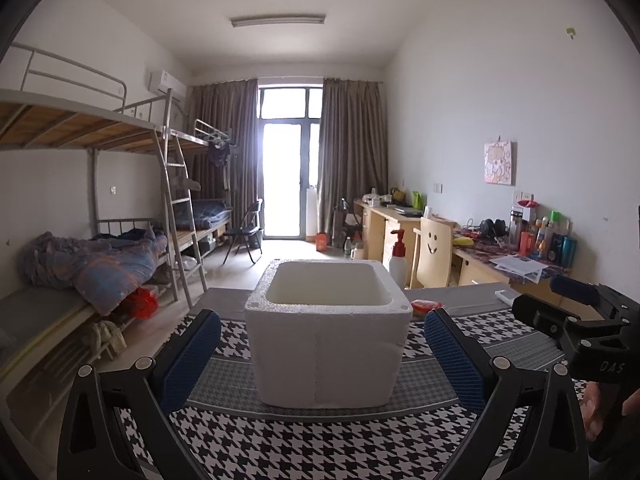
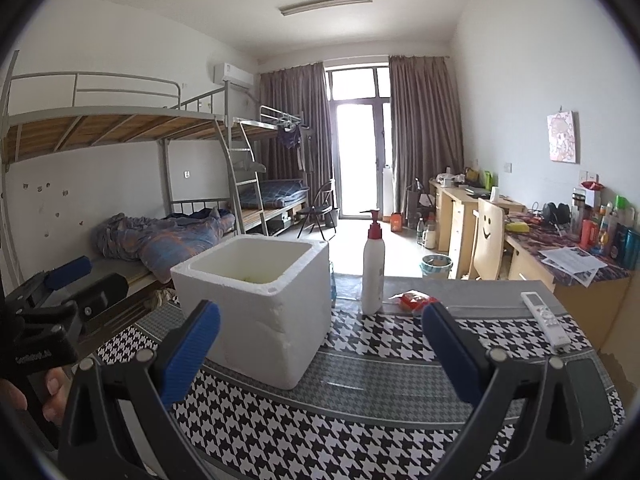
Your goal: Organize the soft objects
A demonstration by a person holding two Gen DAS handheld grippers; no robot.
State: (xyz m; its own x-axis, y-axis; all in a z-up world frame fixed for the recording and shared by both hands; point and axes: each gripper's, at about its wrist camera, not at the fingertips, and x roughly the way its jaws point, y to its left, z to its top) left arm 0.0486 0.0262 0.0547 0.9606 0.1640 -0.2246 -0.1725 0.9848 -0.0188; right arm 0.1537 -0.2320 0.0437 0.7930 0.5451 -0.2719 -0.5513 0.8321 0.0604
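Note:
A white foam box (image 1: 326, 344) stands open-topped on the houndstooth tablecloth (image 1: 304, 448). My left gripper (image 1: 322, 354) is open, its blue pads either side of the box's front, nothing held. In the right wrist view the foam box (image 2: 256, 304) sits left of centre, with something yellowish just visible inside. My right gripper (image 2: 320, 344) is open and empty, the box near its left finger. A red soft packet (image 2: 416, 300) lies behind the right finger, next to a white pump bottle (image 2: 373, 268). The same red packet (image 1: 427, 306) peeks out right of the box in the left view.
A white remote (image 2: 546, 318) lies at the table's right side. The other gripper and a hand appear at each view's edge (image 1: 580, 332) (image 2: 52, 320). Bunk beds stand to the left, cluttered desks (image 2: 560, 256) and a chair to the right.

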